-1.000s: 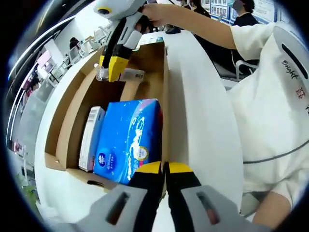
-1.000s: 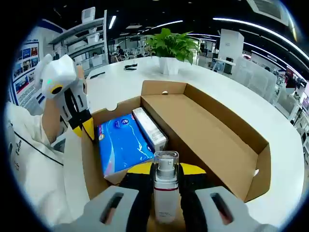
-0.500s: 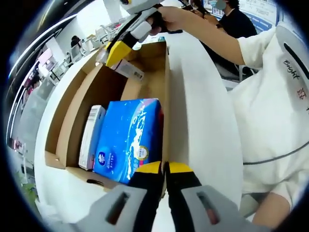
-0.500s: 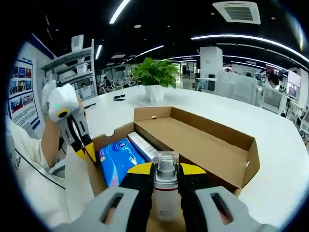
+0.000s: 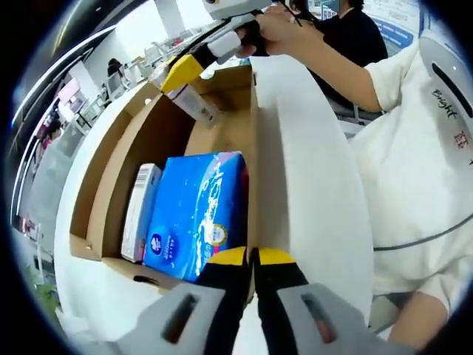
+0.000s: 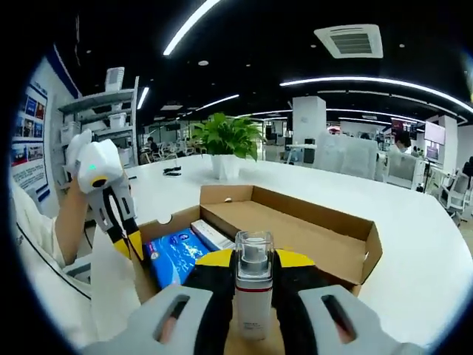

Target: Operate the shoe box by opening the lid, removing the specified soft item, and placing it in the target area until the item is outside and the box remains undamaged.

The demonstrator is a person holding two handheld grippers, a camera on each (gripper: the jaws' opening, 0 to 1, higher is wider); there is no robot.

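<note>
The cardboard shoe box (image 5: 118,148) lies open on the white table, its brown lid (image 6: 295,222) folded out flat. Inside are a blue soft pack (image 5: 196,211) (image 6: 174,251) and a narrow white carton (image 5: 139,211) (image 6: 213,235) beside it. My left gripper (image 5: 252,259) is shut on the box's near side wall; in the right gripper view it (image 6: 127,245) stands at the box's left corner. My right gripper (image 6: 255,262) is shut on a white spray bottle (image 6: 253,296) with a clear cap. In the left gripper view the bottle (image 5: 194,107) hangs above the box's far end.
The white table (image 5: 310,192) (image 6: 414,244) runs around the box. A person's white shirt (image 5: 414,148) is close at the table's edge. A potted plant (image 6: 225,140) stands at the far side, with office desks and people behind it.
My right gripper has risen with the spray bottle, from inside the box's far end to above its rim. The left gripper has stayed on the box wall.
</note>
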